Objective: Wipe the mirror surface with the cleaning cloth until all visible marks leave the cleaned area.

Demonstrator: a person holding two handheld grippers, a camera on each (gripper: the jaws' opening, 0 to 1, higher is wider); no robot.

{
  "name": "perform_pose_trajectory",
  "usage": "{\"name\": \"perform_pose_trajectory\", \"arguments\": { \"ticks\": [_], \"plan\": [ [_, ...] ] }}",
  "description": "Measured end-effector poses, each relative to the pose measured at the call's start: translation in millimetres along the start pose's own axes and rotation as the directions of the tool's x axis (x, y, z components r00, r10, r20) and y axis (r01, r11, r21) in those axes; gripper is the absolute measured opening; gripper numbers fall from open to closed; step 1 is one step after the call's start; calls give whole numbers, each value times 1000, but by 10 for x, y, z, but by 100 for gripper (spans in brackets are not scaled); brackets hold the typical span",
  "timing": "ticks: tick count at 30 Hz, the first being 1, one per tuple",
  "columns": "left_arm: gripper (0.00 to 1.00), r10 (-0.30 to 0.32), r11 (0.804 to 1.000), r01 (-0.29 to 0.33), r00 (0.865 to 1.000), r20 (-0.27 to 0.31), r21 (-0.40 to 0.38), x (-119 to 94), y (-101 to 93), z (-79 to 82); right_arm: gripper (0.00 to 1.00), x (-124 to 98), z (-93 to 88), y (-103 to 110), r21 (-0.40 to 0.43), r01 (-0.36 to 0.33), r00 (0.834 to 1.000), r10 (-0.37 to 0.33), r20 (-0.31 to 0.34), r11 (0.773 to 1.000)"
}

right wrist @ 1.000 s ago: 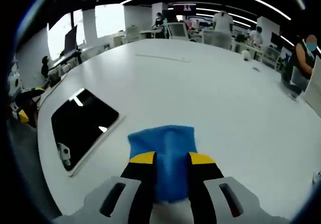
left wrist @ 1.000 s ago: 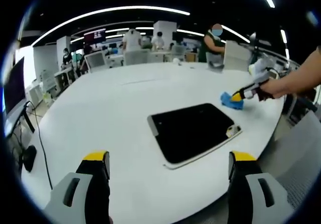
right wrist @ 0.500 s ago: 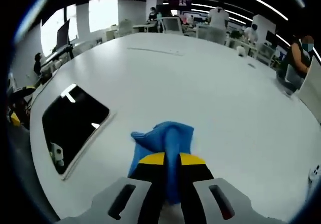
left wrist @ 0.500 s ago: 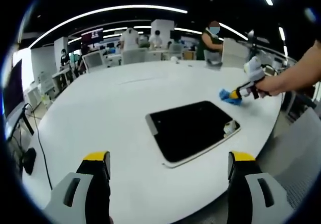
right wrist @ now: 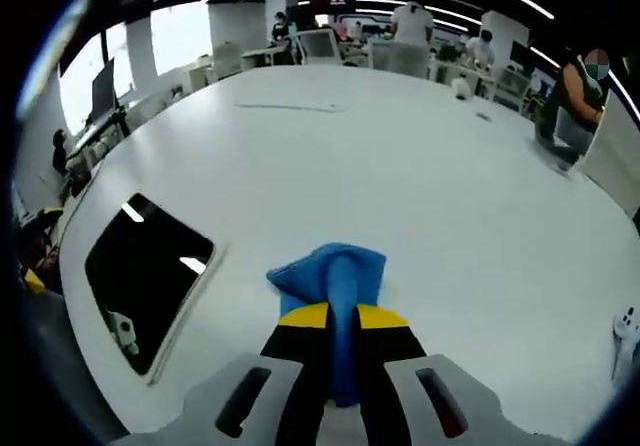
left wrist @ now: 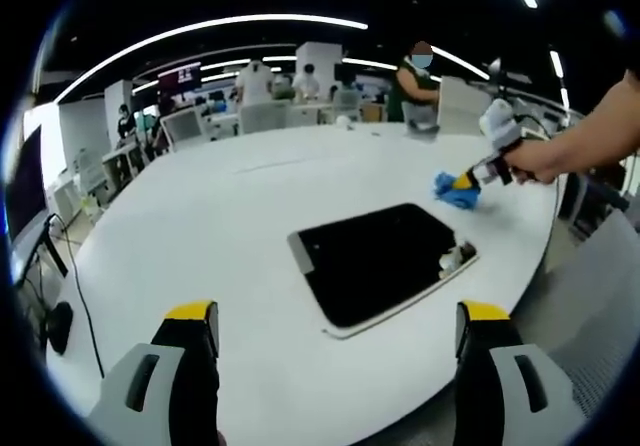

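In the left gripper view, the left gripper [left wrist: 330, 351] hangs with its jaws spread wide and holds nothing, near the close edge of the white table [left wrist: 200, 226]. The mirror [left wrist: 375, 261] lies flat on the table ahead of it, dark, with a pale frame. Farther to the right, the right gripper [left wrist: 478, 174] is in a person's hand [left wrist: 535, 161], and it pinches the blue cleaning cloth [left wrist: 455, 190] just beyond the mirror's far right corner.

In the right gripper view, the right gripper [right wrist: 343, 318] has its jaws pressed together on the cleaning cloth [right wrist: 335, 276], which bunches up between the yellow tips. The mirror [right wrist: 145, 266] lies to the left, apart from the cloth.

I judge that the cloth is now grasped and wiping is not yet begun. The next move needs to carry the cloth leftward and press it on the glass.
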State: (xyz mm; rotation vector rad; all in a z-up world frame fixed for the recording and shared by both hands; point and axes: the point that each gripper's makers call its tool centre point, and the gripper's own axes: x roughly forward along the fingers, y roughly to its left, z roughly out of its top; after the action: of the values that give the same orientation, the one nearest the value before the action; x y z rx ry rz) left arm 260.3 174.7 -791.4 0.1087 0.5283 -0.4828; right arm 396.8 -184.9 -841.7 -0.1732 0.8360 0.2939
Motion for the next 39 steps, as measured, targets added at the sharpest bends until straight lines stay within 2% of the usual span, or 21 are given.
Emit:
{"name": "perform_pose_trajectory", "arguments": {
  "ticks": [7,12,19,21,25,39],
  "plan": [
    [99,0,1000,0,1000,1,-6,-5,-3,1,3,-30,-47,15,26,-1,1000,2,-26,1000],
    [99,-7,1000,7,1000,-9,-13,-2,-15,-18,3,-25,-33,67,78,-19,999,22,-35,997],
    [99,-20,999,20,1000,-7,-27,2,-33,-13,3,-17,-4,126,78,-24,999,27,-41,997],
    [99,-47,997,46,999,-22,-55,13,-78,-42,3,-9,-1,170,98,-42,998,46,-43,994],
    [99,-36,998,36,999,-8,-46,6,-66,-13,3,3,22,265,104,-56,997,61,-46,993],
    [99,-38,999,38,999,-14,-38,15,-64,-28,3,116,135,600,93,-91,994,96,-52,992]
  ]
}}
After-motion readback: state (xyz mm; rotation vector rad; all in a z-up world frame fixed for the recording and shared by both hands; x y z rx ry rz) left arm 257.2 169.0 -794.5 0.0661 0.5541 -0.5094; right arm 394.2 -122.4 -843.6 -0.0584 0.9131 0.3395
